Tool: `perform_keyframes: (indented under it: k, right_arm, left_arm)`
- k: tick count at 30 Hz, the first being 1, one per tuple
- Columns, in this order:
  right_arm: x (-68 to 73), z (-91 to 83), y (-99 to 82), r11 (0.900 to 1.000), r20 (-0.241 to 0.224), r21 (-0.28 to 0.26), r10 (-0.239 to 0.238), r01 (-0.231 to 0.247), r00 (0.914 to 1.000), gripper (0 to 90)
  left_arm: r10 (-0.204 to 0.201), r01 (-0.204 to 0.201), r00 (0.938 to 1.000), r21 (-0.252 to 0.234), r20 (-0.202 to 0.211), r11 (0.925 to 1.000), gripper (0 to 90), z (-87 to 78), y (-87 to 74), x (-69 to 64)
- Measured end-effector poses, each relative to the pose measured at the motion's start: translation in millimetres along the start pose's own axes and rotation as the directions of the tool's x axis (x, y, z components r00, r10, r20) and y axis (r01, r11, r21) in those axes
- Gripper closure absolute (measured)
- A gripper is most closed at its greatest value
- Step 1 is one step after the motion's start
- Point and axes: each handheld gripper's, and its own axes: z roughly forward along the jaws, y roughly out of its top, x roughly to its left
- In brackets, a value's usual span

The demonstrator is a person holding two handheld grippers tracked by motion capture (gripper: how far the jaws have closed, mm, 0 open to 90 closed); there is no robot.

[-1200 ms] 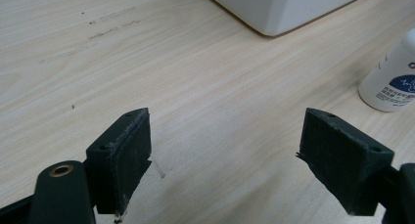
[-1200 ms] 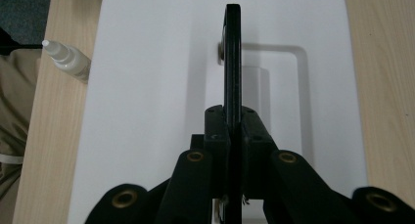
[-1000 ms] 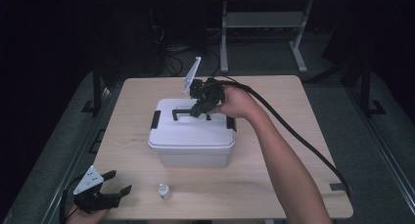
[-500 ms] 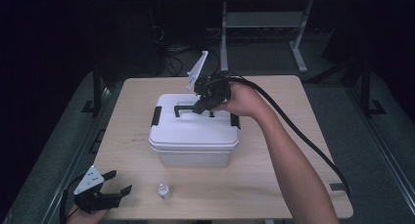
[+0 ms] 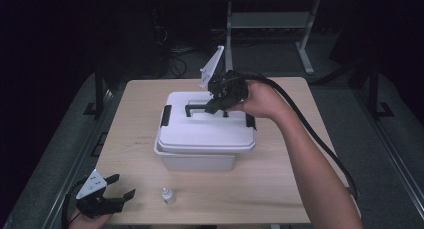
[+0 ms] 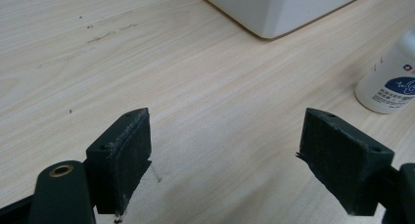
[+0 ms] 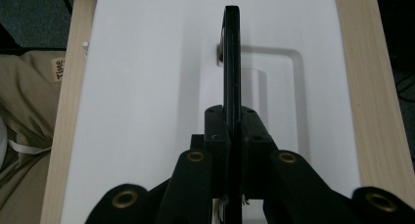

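Observation:
A white storage box (image 5: pixel 195 161) stands in the middle of the table, and its white lid (image 5: pixel 205 134) has a black carry handle (image 5: pixel 196 108). My right gripper (image 5: pixel 214 108) is shut on that handle's right end, held by a hand reaching in from the right. In the right gripper view the handle (image 7: pixel 232 57) stands up edge-on between the shut jaws of my right gripper (image 7: pixel 232 131), above the lid (image 7: pixel 147 87). The lid looks shifted a little right over the box body. My left gripper (image 5: pixel 121 187) hangs open at the table's front left corner, its fingers (image 6: pixel 122 150) holding nothing.
A small white bottle (image 5: pixel 167 195) stands near the front edge, right of the left gripper; it is the bottle (image 6: pixel 391 82) with a blue label. Black latches (image 5: pixel 165 115) sit on the lid's ends. A metal stand (image 5: pixel 270 24) is behind the table.
The right gripper has risen slightly and moved right with the handle in it, and the lid has shifted right with it. The left gripper has stayed put.

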Motion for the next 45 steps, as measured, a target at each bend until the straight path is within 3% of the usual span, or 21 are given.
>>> perform_keyframes:
  k: [7, 17, 23, 45]
  right_arm:
    - [7.9, -23.1, -6.3, 1.0000, 0.034, 0.006, 0.003, -0.003, 0.9994, 84.2]
    - [16.0, -42.6, -20.2, 0.9997, 0.055, 0.005, 0.022, -0.022, 0.9982, 84.2]
    - [23.3, -58.6, -39.4, 0.9989, 0.077, -0.004, 0.048, -0.047, 0.9959, 84.1]
    - [42.4, -90.3, -102.9, 0.9914, 0.122, -0.025, 0.130, -0.128, 0.9840, 84.1]
  left_arm:
    - [0.007, -0.007, 1.0000, 0.003, 0.000, 1.0000, 19.2, 0.8, 1.5, -1.7]
    - [0.012, -0.012, 0.9999, 0.005, -0.001, 0.9999, 19.3, 0.5, 1.9, -2.8]
    - [0.023, -0.023, 0.9997, 0.012, -0.006, 0.9997, 19.5, 1.7, 2.9, -4.9]
    - [0.030, -0.030, 0.9995, 0.027, -0.009, 0.9992, 19.5, 3.9, 3.2, -7.8]
